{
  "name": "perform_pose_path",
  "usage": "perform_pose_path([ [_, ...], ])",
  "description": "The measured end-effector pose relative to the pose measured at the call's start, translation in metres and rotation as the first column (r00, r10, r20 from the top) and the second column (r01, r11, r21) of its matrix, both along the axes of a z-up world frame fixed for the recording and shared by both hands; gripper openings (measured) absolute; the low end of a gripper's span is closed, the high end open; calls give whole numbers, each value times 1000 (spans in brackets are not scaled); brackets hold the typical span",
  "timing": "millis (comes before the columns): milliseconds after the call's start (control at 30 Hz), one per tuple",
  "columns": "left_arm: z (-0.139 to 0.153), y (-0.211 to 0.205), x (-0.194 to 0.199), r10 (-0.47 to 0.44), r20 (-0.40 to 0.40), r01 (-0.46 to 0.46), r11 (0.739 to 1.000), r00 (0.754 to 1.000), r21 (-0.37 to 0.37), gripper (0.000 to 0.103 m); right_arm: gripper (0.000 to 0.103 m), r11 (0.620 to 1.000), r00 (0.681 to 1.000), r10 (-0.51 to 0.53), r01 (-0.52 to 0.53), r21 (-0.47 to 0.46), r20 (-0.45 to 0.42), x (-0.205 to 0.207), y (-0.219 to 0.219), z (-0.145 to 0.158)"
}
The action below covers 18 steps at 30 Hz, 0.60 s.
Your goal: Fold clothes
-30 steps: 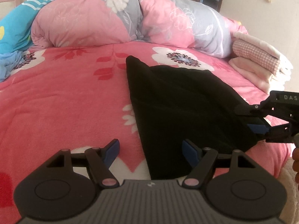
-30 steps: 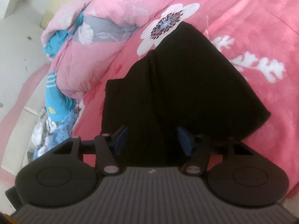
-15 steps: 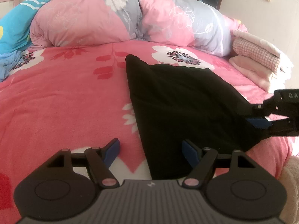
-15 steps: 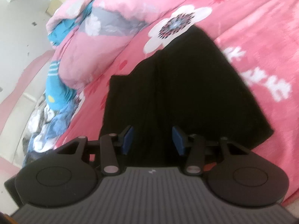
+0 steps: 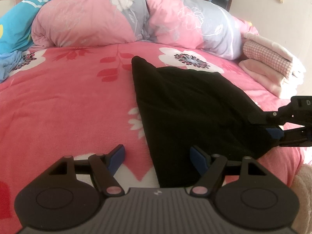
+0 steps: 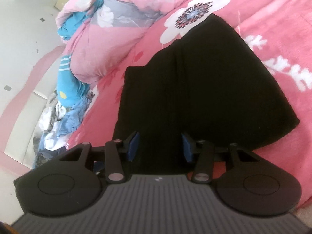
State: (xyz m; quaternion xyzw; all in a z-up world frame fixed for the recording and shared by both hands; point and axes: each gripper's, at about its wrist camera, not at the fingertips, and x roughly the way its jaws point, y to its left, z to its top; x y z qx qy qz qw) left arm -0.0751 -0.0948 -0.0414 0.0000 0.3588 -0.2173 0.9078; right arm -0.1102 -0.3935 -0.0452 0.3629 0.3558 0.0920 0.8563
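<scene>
Black garment (image 5: 191, 105) lies flat on the pink floral bedspread (image 5: 64, 107), partly folded. Left gripper (image 5: 157, 156) is spread wide over its near edge, gripping nothing. Right gripper (image 6: 159, 146) sits at the garment's far side (cloth between the blue pads (image 6: 133, 143), contact unclear, half apart). Folded pink stack (image 5: 271, 66) by rolled quilt (image 5: 120, 17)

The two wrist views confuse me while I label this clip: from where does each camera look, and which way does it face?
Left wrist: sits on the left gripper, facing along the bed toward the quilts; its own open fingers and the right gripper show.
Right wrist: sits on the right gripper, angled down over the black garment toward the floor edge; only its own fingers show.
Shared: black garment, pink flowered blanket, quilts.
</scene>
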Motion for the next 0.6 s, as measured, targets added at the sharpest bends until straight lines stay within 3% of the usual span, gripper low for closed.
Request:
perform_pose_path([
  [133, -1, 1, 0, -1, -1, 1, 1000, 1000, -3, 75, 40, 1000, 1000, -23, 24, 8, -21, -2, -5, -6],
  [267, 2, 4, 0, -2, -2, 2, 1000, 1000, -29, 75, 9, 1000, 1000, -4, 4, -20, -16, -3, 0, -6],
  [300, 3, 5, -1, -5, -2, 5, 999, 1000, -45, 75, 6, 1000, 1000, -7, 7, -25, -11, -4, -1, -5],
  [433, 10, 10, -4, -42, 8, 43, 994, 999, -102, 75, 4, 999, 999, -21, 22, -44, 31, -5, -6, 2],
  [600, 12, -4, -11, -113, 9, 113, 991, 994, -70, 75, 4, 996, 997, -38, 44, -78, 73, -5, -15, 11],
])
